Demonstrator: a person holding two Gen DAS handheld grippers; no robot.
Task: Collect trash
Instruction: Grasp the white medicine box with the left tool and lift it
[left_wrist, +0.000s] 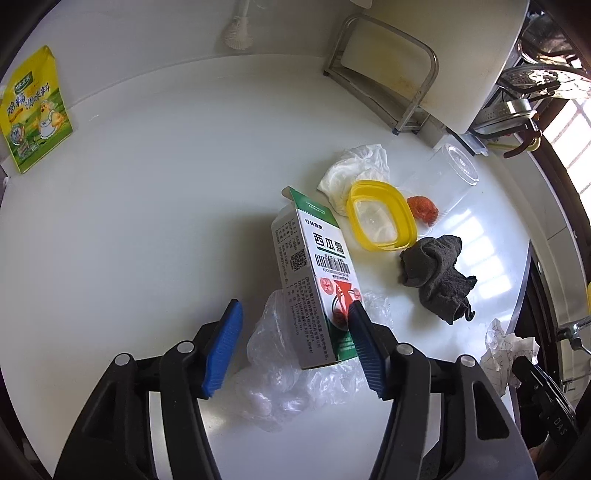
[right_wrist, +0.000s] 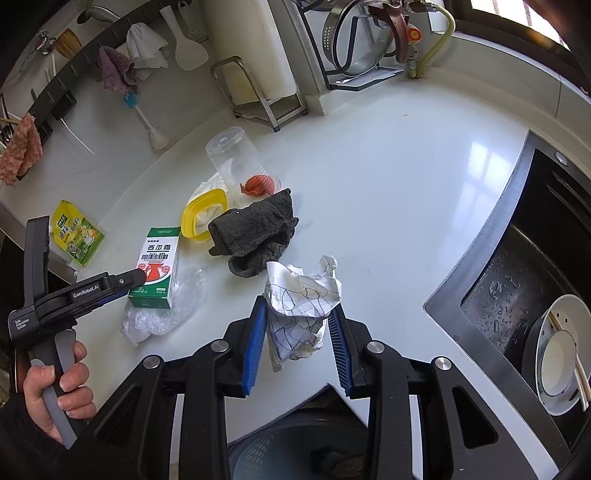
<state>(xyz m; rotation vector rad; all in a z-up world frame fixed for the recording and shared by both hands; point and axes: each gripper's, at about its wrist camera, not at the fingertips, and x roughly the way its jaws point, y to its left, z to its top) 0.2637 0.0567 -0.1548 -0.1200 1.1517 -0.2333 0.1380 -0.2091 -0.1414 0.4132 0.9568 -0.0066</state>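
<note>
A green and white carton lies on a crumpled clear plastic bag on the white counter. My left gripper is open over the carton's near end. Its right pad sits against the carton's edge, and its left pad stands well clear. In the right wrist view the same carton and bag lie at the left, and a hand holds the left gripper's handle. My right gripper is shut on a crumpled sheet of printed paper, held above the counter's front edge.
Beyond the carton lie a yellow-rimmed container, a dark grey cloth, a red scrap, a tipped clear cup and white wrapping. A yellow packet rests far left. A sink holds dishes; a bin sits below the counter edge.
</note>
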